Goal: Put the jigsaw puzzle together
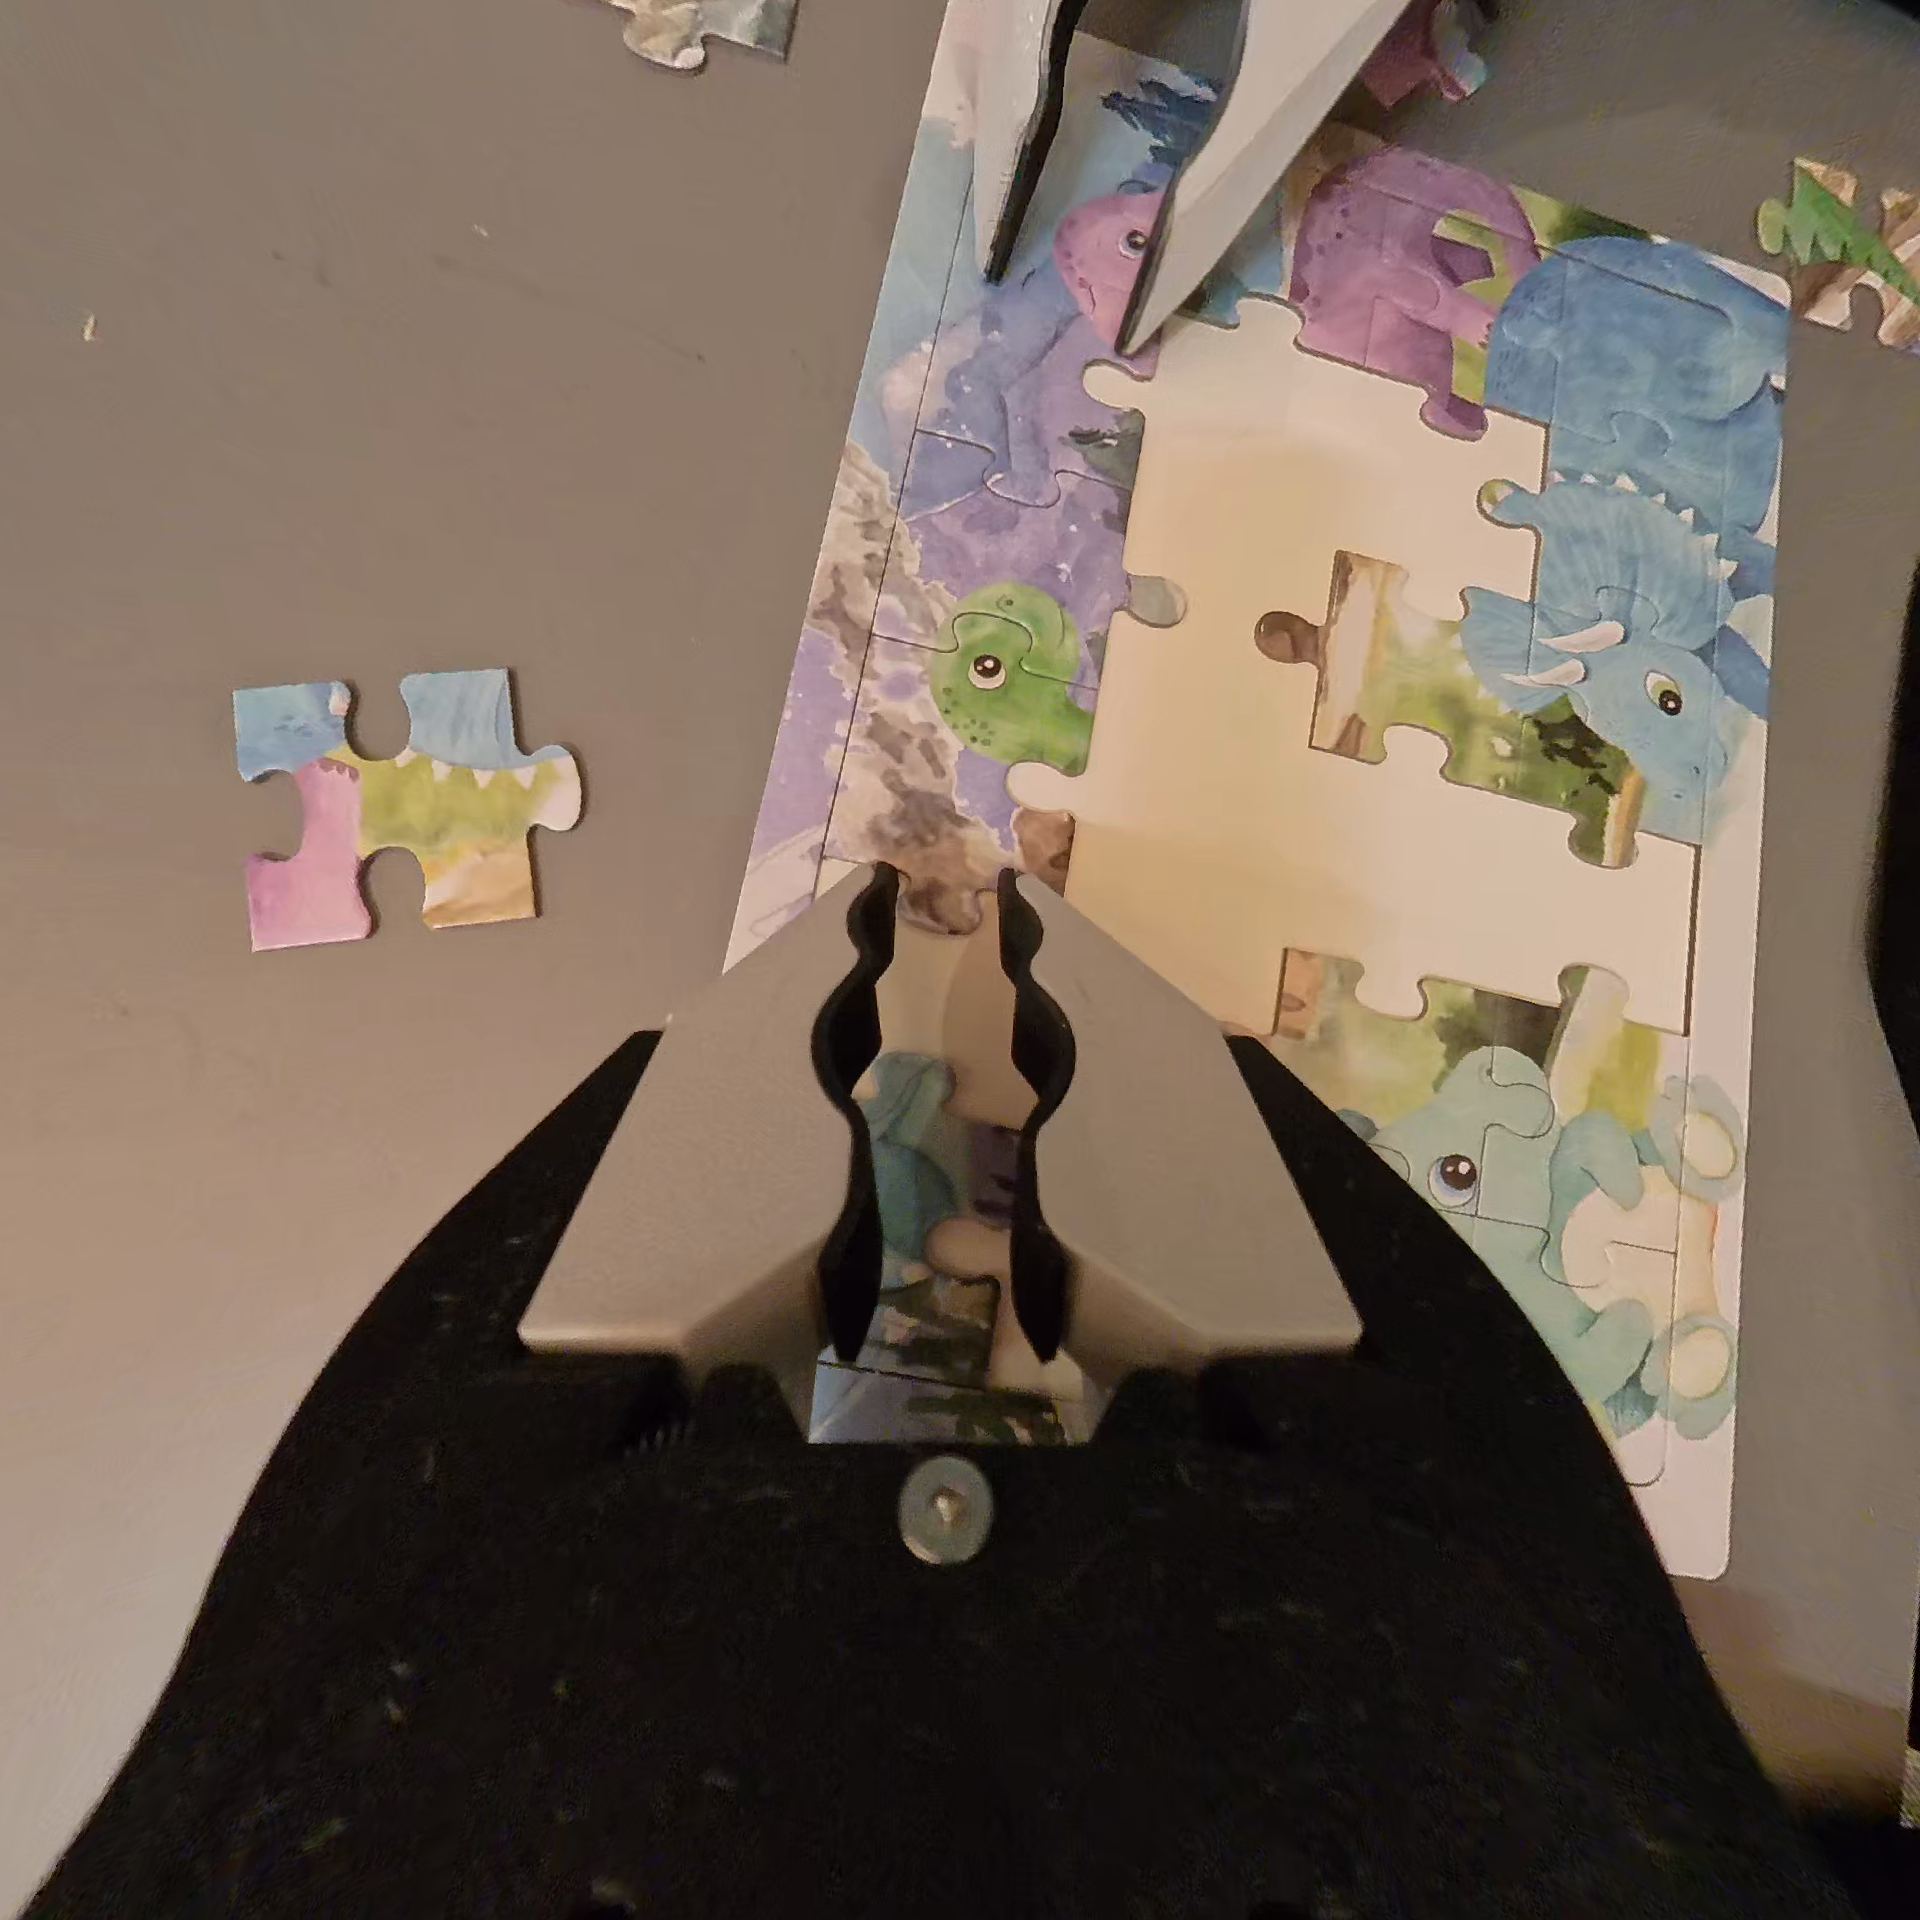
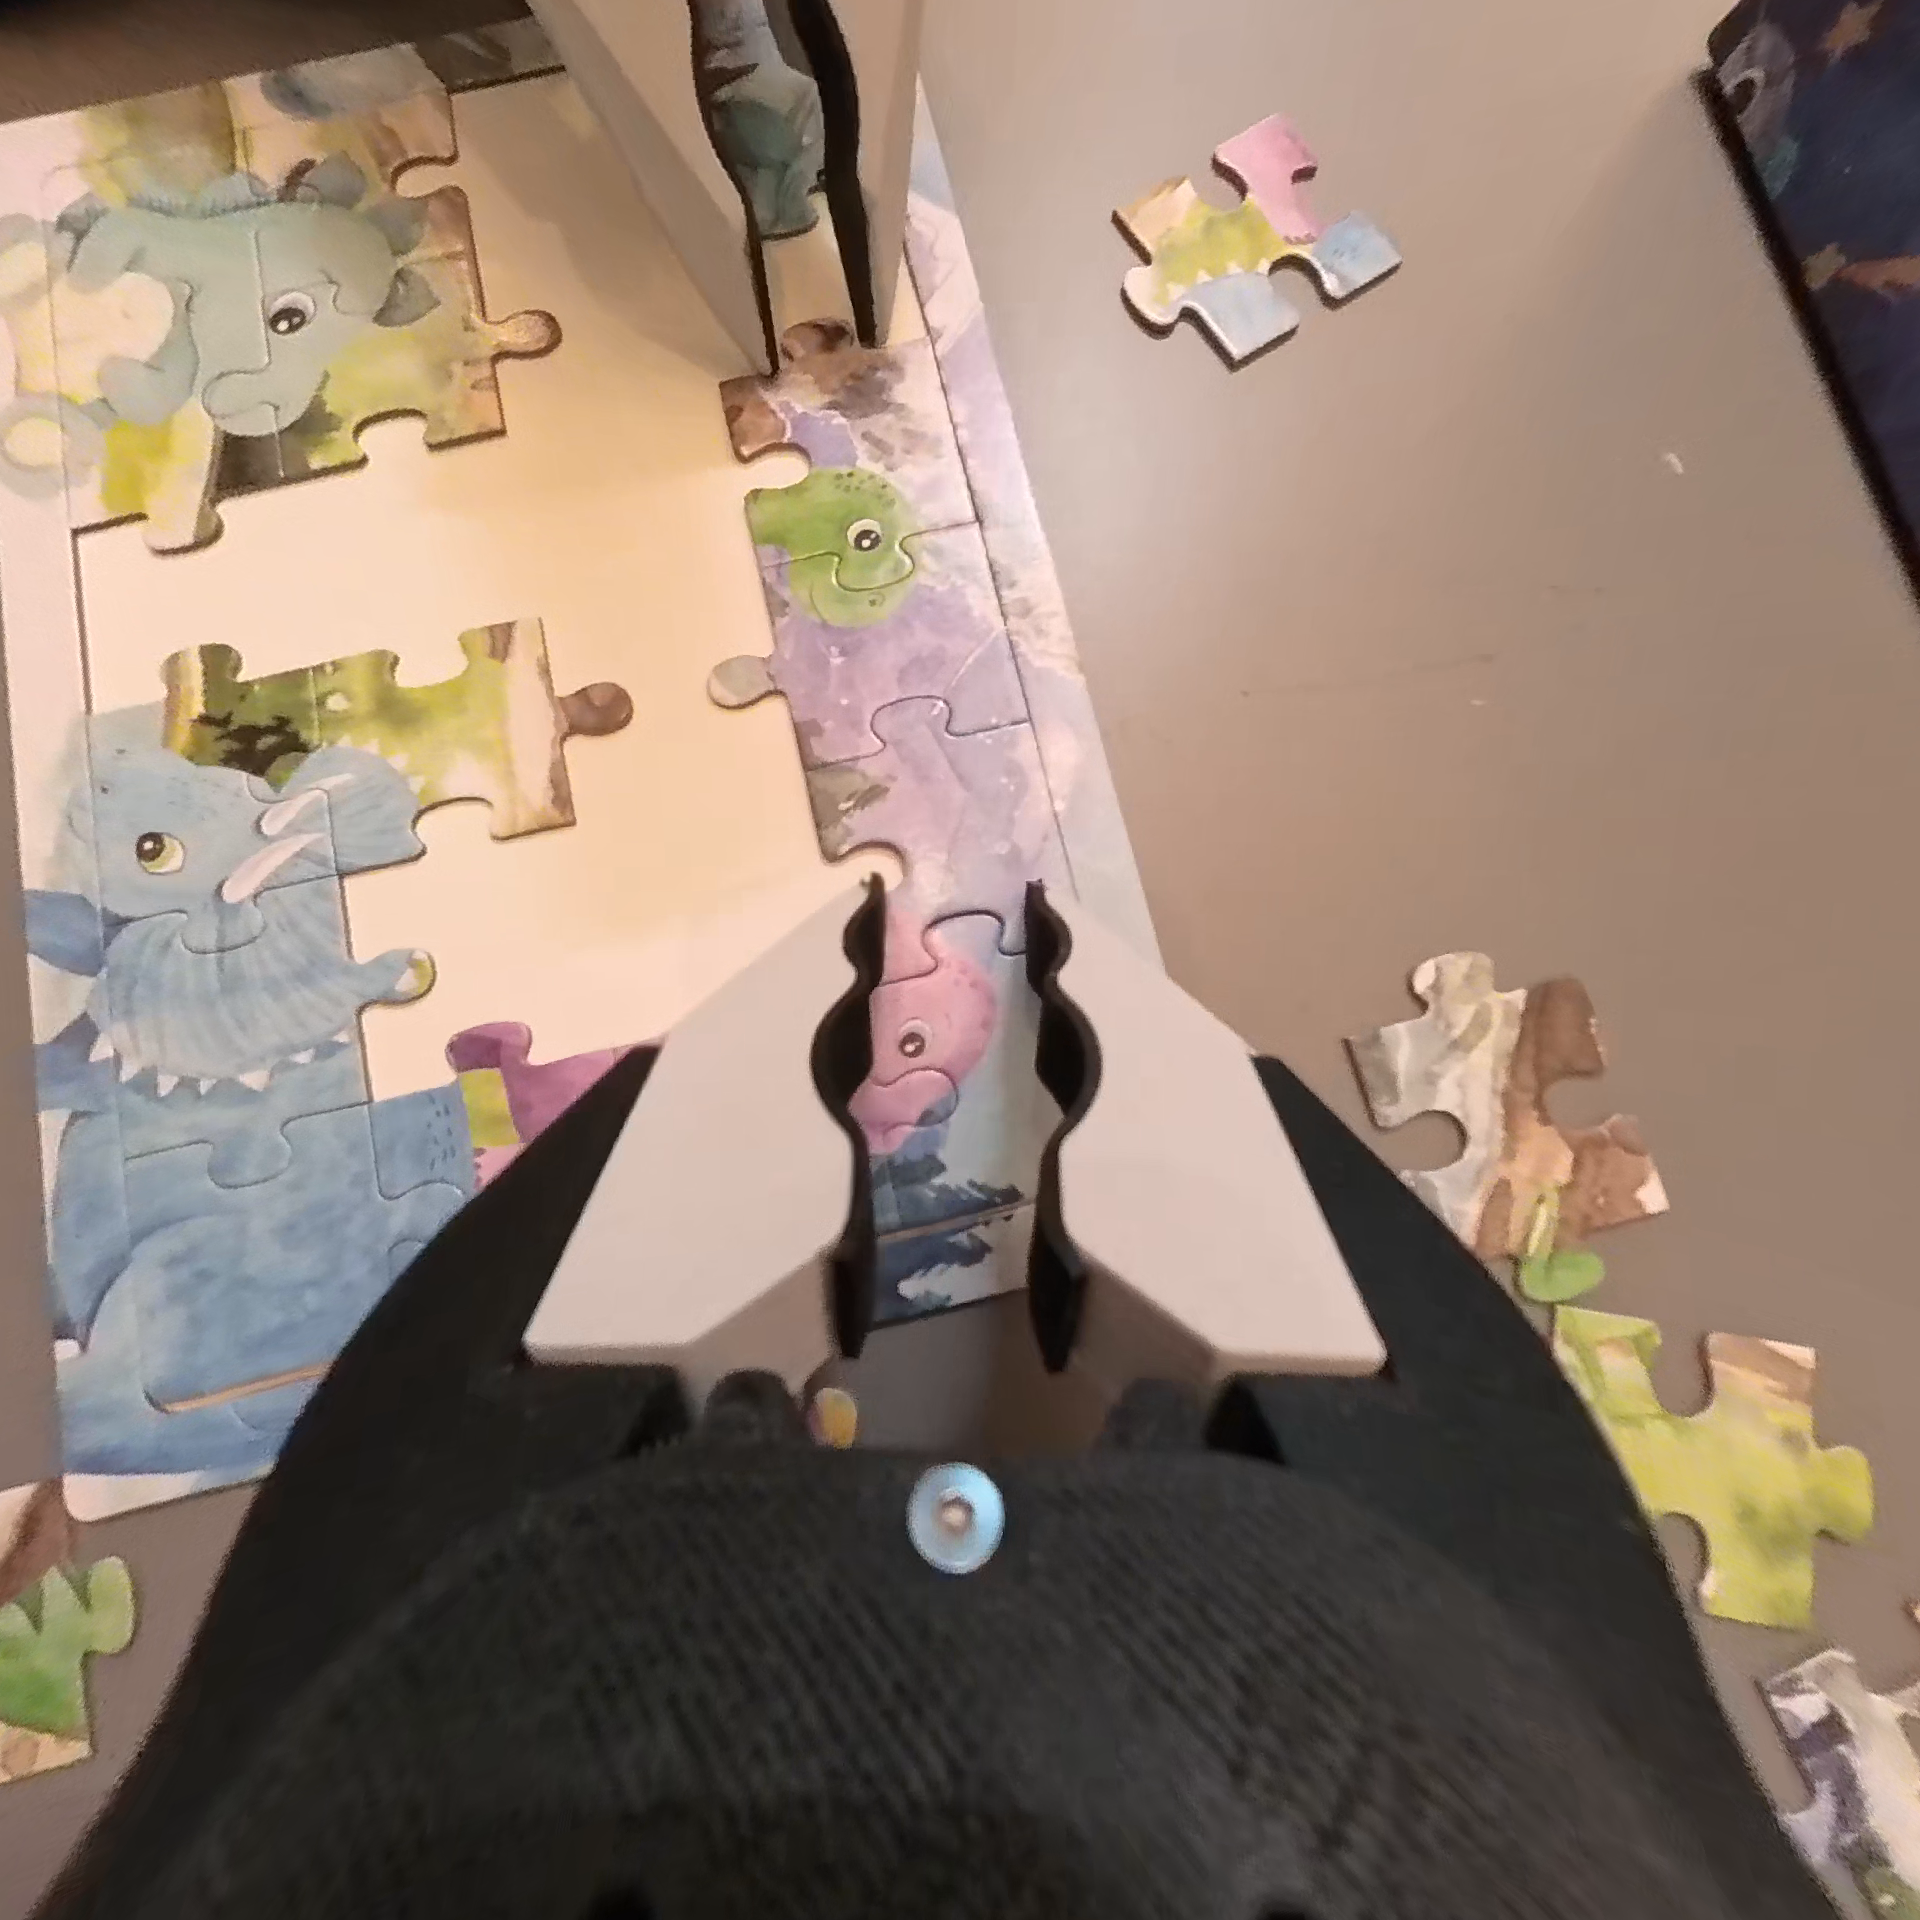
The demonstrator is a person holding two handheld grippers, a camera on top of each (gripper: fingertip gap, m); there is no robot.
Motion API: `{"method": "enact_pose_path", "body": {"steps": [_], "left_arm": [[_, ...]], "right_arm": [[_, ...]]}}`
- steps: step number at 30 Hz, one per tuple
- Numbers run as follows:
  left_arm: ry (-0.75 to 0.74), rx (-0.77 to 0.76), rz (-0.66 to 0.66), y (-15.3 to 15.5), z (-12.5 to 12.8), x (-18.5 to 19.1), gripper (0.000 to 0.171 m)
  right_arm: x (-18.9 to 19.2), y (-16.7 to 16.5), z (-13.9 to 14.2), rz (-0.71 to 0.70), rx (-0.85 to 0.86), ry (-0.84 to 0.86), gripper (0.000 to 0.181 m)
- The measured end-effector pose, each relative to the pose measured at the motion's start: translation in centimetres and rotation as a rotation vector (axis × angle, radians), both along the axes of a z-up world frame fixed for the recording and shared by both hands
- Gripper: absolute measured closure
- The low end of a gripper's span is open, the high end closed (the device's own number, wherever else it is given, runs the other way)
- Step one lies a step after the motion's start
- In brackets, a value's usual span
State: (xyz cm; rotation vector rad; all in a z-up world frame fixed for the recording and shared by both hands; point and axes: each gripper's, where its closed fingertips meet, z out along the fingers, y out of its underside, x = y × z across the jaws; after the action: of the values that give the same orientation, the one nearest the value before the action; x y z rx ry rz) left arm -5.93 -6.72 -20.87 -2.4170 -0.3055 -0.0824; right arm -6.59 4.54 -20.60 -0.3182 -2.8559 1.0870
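Partly assembled jigsaw puzzle [image 1: 1299, 582] flat on grey table [image 1: 416, 416], cream centre unfilled. Left hand-held gripper [image 1: 948, 883] over near puzzle edge, fingers slightly apart, empty. Right hand-held gripper [image 2: 951, 888] over pink dinosaur, likewise parted. Loose piece [image 1: 405, 805] left of puzzle; others [image 2: 1507, 1132] scattered.

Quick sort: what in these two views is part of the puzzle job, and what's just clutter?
Part of the job:
- puzzle tray, partly filled
- loose pink-and-blue piece on the table
- loose grey-brown piece
- loose yellow-green piece
- left claw and right claw, both open and empty over the tray

Lying about:
- dark patterned object at the table's far corner
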Motion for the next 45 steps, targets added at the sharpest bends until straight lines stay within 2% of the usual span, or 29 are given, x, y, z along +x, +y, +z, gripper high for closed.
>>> {"method": "enact_pose_path", "body": {"steps": [9, 14, 16, 21, 24, 31, 36, 39, 41, 45], "left_arm": [[0.014, -0.003, 0.005, 0.1, 0.0, -0.1, 0.155], [0.021, -0.006, 0.019, -0.1, 0.0, -0.4, 0.155], [0.024, -0.008, 0.019, -0.1, 0.0, -0.4, 0.155], [0.023, -0.008, 0.021, 0.0, 0.0, -0.4, 0.155], [0.023, -0.008, 0.021, 0.0, 0.0, -0.4, 0.155], [0.024, -0.01, 0.02, 0.0, 0.0, -0.4, 0.155], [0.032, -0.014, 0.018, 0.0, 0.0, -0.4, 0.155], [0.031, -0.014, 0.018, 0.0, 0.0, -0.4, 0.155], [0.033, -0.015, 0.017, 0.0, 0.0, -0.4, 0.155], [0.04, -0.019, 0.017, 0.0, 0.0, -0.4, 0.155]], "right_arm": [[-0.2, -1.1, -0.2, -0.001, 0.012, 0.066, 0.158], [0.1, -1.5, 0.3, 0.008, -0.022, 0.045, 0.161], [0.0, -1.9, 0.8, -0.008, -0.069, 0.03, 0.166], [-0.6, -2.1, 0.0, -0.053, -0.064, 0.006, 0.181], [-1.6, -1.4, 0.3, -0.098, -0.055, 0.045, 0.181], [-1.7, 0.0, 0.2, -0.095, -0.034, 0.016, 0.181], [-1.3, -0.3, 0.2, -0.078, -0.066, -0.025, 0.181], [-0.3, -0.5, -0.1, -0.041, -0.054, -0.061, 0.181], [1.5, -0.5, -0.1, 0.034, -0.05, -0.144, 0.181], [-0.4, 0.0, -0.1, -0.037, -0.036, -0.054, 0.181]]}}
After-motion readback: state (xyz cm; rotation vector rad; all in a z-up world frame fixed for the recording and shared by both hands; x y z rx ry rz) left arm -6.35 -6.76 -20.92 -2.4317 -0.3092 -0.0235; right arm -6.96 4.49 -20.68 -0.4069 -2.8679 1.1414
